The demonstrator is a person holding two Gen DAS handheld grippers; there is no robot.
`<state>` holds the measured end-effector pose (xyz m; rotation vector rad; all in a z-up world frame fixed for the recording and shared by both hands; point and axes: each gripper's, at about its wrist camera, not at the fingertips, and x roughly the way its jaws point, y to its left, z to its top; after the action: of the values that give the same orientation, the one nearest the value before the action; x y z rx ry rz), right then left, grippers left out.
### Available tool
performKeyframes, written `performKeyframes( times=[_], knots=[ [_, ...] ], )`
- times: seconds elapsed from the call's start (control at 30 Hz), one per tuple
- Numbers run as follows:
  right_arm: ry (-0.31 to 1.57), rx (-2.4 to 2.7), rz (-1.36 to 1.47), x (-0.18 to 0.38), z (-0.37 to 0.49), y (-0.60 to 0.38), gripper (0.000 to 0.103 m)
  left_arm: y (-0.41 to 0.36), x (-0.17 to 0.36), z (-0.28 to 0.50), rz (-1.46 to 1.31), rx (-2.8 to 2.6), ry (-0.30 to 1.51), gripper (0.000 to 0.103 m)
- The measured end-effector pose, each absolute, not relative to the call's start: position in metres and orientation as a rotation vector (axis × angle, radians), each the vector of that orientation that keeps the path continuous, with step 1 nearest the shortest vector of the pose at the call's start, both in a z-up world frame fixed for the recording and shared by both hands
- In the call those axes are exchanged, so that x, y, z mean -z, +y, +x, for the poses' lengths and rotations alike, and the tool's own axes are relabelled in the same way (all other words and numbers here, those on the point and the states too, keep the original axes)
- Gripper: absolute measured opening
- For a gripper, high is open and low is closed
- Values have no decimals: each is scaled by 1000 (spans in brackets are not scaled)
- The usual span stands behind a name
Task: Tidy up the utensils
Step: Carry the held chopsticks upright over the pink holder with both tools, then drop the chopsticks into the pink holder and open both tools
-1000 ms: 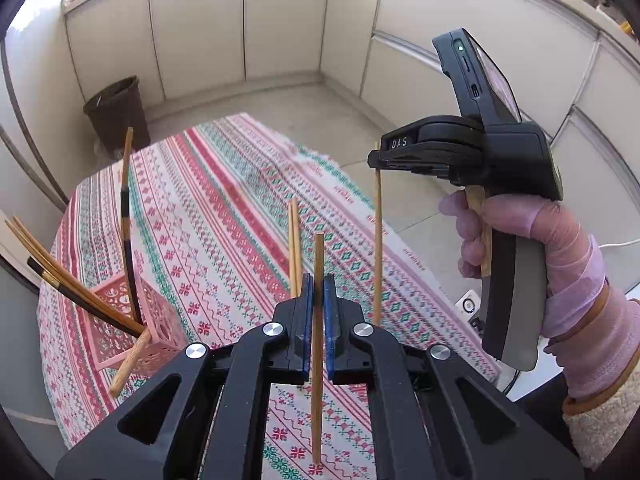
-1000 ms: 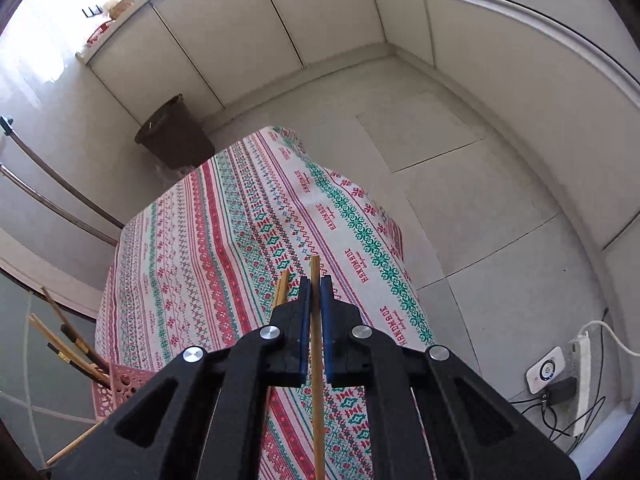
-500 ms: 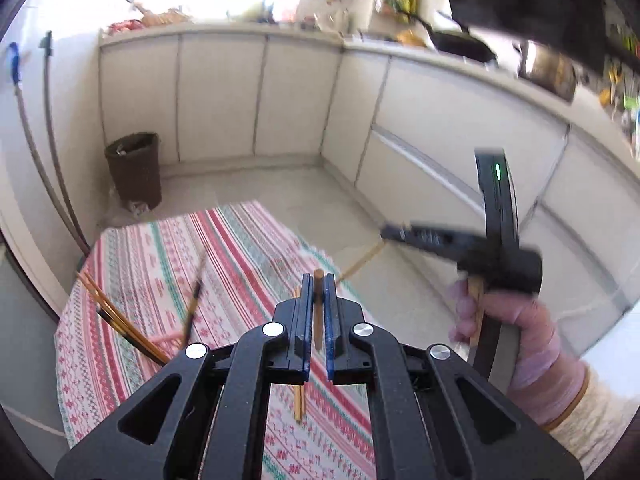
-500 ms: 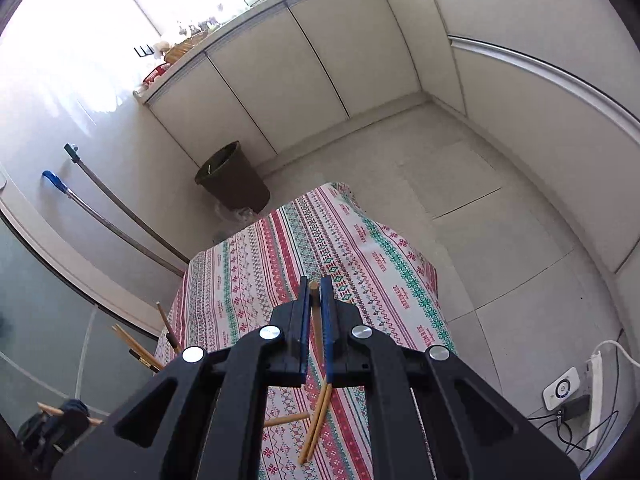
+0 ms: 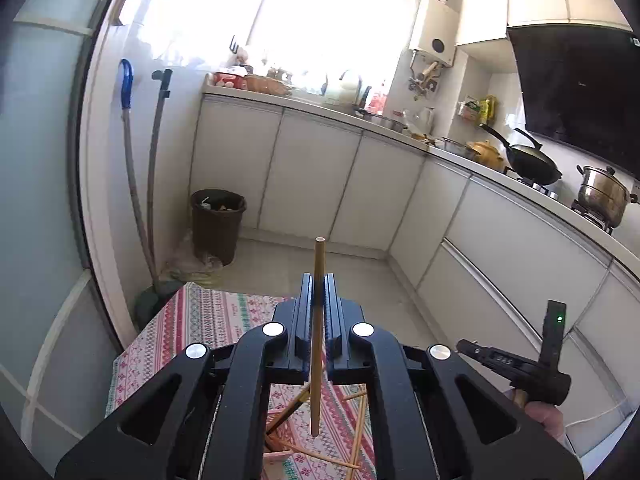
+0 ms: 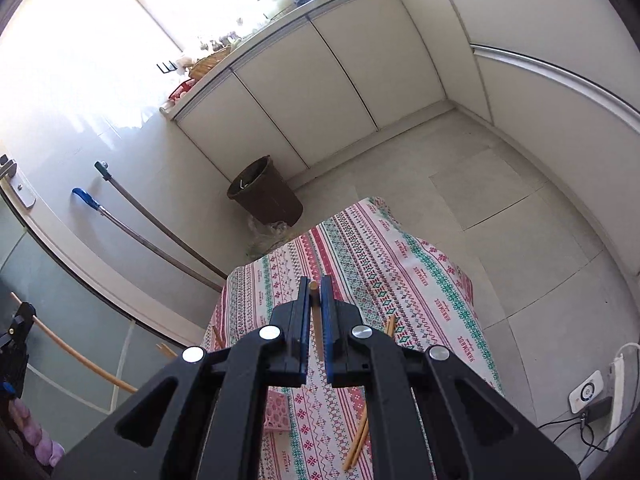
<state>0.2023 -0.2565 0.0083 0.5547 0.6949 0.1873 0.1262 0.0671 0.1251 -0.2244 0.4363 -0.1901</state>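
Observation:
In the left wrist view my left gripper (image 5: 318,280) is shut on a wooden chopstick (image 5: 316,360) that stands upright through the jaws, high above the patterned tablecloth (image 5: 200,320). My right gripper (image 6: 315,282) is shut on a second chopstick (image 6: 316,320), also well above the cloth (image 6: 400,264). A pink basket (image 6: 276,412) with several chopsticks leaning in it sits below the fingers, mostly hidden. Loose chopsticks (image 6: 358,436) lie on the cloth to its right. The right gripper (image 5: 464,348) shows low at the right of the left view, the left gripper (image 6: 18,320) at the right view's left edge.
A brown waste bin (image 5: 218,224) stands on the floor beyond the table's far end. Two long mop handles (image 5: 136,184) lean on the wall beside it. White cabinets (image 5: 312,184) line the room. A power strip and cables (image 6: 588,392) lie on the floor at the right.
Both grippers have risen with their chopsticks held. The left one tilted up, so its view went from the table to the kitchen counter. The table looks smaller in the right view.

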Motion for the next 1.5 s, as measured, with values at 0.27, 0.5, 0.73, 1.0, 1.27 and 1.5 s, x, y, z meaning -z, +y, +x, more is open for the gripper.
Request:
performKeyframes(
  times=[0.27,0.5,0.73,1.0,1.27,1.5],
  knots=[
    [653,-219,532,-30,194,-241,5,91,-90,145,-217,57,534,5],
    [631,-220,538,-37,187,-243,5,115,-83,153,-300,23,585,8],
    [616,-222,555,-42,182,-251,5,103,-81,152,-261,57,563,6],
    [600,-231,576,-48,179,-257,5,92,-94,141,-257,100,532,4],
    [586,-241,583,-54,174,-259,5,91,-89,145,-250,97,569,5],
    [557,-300,590,-73,165,-250,6,105,-94,138,-291,49,546,46]
  ],
)
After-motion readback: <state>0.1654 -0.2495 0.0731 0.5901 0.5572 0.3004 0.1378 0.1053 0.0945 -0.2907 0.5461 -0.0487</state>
